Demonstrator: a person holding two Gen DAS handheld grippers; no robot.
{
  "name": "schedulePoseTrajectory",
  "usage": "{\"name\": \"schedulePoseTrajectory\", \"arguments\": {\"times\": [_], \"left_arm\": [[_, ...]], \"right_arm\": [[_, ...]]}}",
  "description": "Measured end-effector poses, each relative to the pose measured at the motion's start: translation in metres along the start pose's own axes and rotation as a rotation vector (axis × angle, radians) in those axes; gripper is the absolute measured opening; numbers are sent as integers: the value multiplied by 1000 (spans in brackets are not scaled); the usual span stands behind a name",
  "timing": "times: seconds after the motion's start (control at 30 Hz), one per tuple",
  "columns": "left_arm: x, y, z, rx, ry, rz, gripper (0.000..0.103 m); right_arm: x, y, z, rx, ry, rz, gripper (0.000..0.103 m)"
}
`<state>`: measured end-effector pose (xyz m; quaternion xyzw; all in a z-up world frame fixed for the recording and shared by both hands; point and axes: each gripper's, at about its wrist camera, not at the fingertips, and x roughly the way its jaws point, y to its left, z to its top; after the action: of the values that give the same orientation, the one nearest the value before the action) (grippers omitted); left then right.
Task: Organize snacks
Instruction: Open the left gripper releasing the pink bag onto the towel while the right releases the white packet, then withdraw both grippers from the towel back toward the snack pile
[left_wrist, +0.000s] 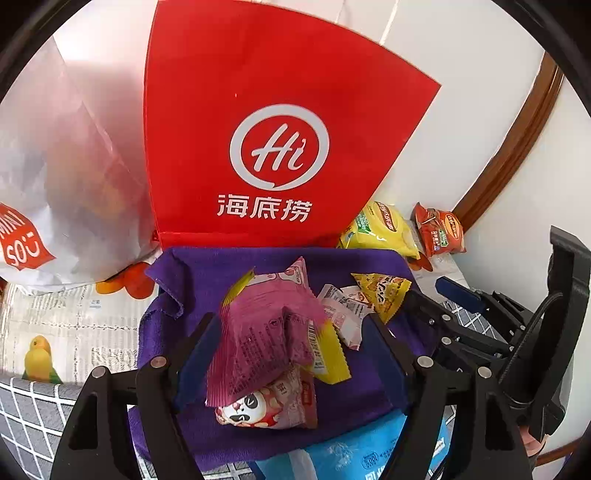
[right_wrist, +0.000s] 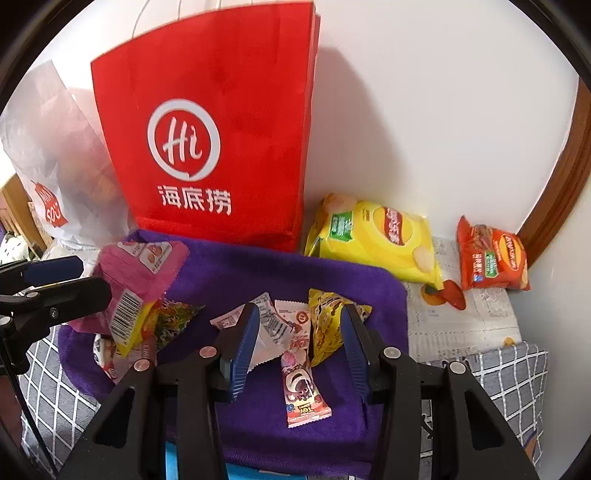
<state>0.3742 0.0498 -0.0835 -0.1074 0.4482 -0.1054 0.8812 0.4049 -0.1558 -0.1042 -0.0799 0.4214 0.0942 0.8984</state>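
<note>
Small snack packets lie on a purple towel (left_wrist: 369, 266) (right_wrist: 258, 266). My left gripper (left_wrist: 291, 319) (right_wrist: 74, 280) stands open and wide around a blurred pink packet (left_wrist: 255, 339) (right_wrist: 140, 273); the right pad stays clear of it. Under that packet lie a panda-print packet (left_wrist: 266, 406) and a yellow one (left_wrist: 332, 358). My right gripper (right_wrist: 301, 310) (left_wrist: 439, 295) hovers open over white wrappers (right_wrist: 273, 325) and a Toy Story bar (right_wrist: 299, 384). A crumpled yellow packet (right_wrist: 328, 325) (left_wrist: 384, 295) stands against its right pad (right_wrist: 354, 350).
A red paper bag (left_wrist: 258, 110) (right_wrist: 214, 129) stands behind the towel by the wall. A white plastic bag (left_wrist: 66, 177) (right_wrist: 55, 155) sits left of it. A yellow chip bag (right_wrist: 376, 236) and an orange chip bag (right_wrist: 491, 258) lie at the right. A blue pack (left_wrist: 351, 454) lies below.
</note>
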Motion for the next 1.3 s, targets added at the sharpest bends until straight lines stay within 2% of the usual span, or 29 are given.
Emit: {"name": "schedulePoseTrajectory", "arguments": {"times": [0.13,0.3,0.6,0.73,1.0,1.3], "left_arm": [[-15,-4,-2,1,-9,8,77],[-37,-7,-9,7,-29,15,77],[-72,0,-38,-24,-46,22,77],[-86,6,-60,-53,-41,25,77],[-108,3,-102,-48,-38,49,77],[-118,8,-136,-68,-24,47,77]], "right_arm": [[-15,0,1,14,-23,1,53],[-35,1,-5,20,-37,2,55],[-71,6,-34,40,-44,7,63],[-84,7,-52,52,-33,16,69],[-110,17,-98,54,-1,52,73],[-109,33,-155,60,71,110,73]]}}
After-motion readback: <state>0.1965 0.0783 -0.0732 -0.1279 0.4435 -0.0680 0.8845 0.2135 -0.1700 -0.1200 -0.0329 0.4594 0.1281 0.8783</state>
